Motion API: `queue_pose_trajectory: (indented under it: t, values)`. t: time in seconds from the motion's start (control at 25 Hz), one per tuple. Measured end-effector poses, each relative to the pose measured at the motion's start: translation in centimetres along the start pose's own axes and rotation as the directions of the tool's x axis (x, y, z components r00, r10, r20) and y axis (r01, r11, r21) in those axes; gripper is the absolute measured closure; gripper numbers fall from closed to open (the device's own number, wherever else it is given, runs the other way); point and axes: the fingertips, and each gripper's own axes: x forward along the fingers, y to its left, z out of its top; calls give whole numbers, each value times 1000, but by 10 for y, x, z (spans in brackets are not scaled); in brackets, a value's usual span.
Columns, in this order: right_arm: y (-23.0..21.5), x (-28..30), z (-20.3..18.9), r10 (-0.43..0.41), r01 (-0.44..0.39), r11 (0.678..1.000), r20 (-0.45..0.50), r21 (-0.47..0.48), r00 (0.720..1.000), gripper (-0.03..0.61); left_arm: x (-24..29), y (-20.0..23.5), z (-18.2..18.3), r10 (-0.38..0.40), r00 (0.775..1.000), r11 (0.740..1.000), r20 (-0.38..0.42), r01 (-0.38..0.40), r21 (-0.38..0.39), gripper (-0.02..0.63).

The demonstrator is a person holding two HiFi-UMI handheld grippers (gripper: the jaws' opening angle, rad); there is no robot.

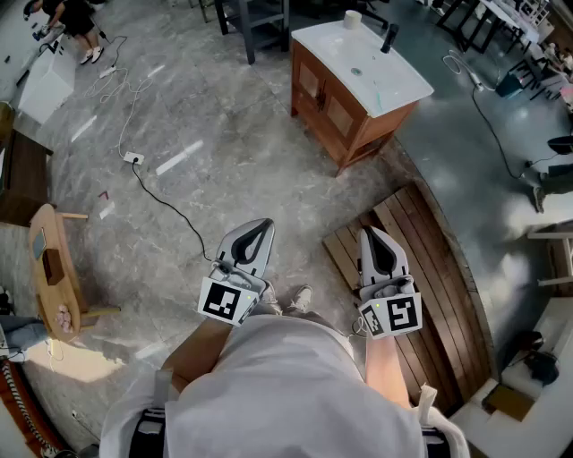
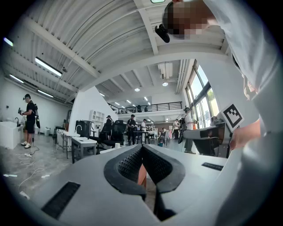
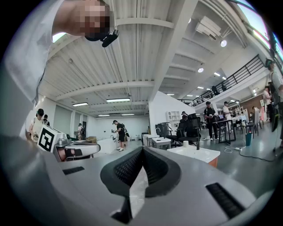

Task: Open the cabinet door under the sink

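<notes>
The sink cabinet [image 1: 333, 103] is a small wooden unit with a white top [image 1: 372, 67], a black faucet [image 1: 389, 38] and a white roll [image 1: 353, 19]. It stands on the floor well ahead of me, and both of its panel doors look closed. My left gripper [image 1: 260, 224] and right gripper [image 1: 371, 233] are held close to my body, far short of it, both shut and empty. In the right gripper view the cabinet [image 3: 198, 155] lies beyond the shut right gripper [image 3: 142, 149]. In the left gripper view a strip of its wood [image 2: 141, 174] shows behind the shut left gripper [image 2: 142, 148].
A slatted wooden platform [image 1: 430, 268] lies on the floor to my right. A black cable with a power strip [image 1: 134, 158] runs across the grey floor at the left. A small wooden table [image 1: 52, 268] stands far left. Chairs, desks and several people are farther off.
</notes>
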Motion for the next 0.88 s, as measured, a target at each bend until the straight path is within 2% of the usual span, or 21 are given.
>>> queue_pose_trajectory:
  t: [0.4, 0.6, 0.88]
  values:
    - [12, 17, -3, -9, 9, 1000, -11, -1, 1000, 546, 2, 20, 0, -10, 1000, 1000, 15, 10, -13, 597]
    - [41, 41, 0, 11, -11, 1000, -12, -17, 1000, 546, -12, 58, -1, -4, 1000, 1000, 19, 5, -24, 597]
    - [81, 82, -12, -18, 17, 999, -36, -35, 999, 546, -29, 118, -19, -19, 1000, 998, 23, 21, -56, 597]
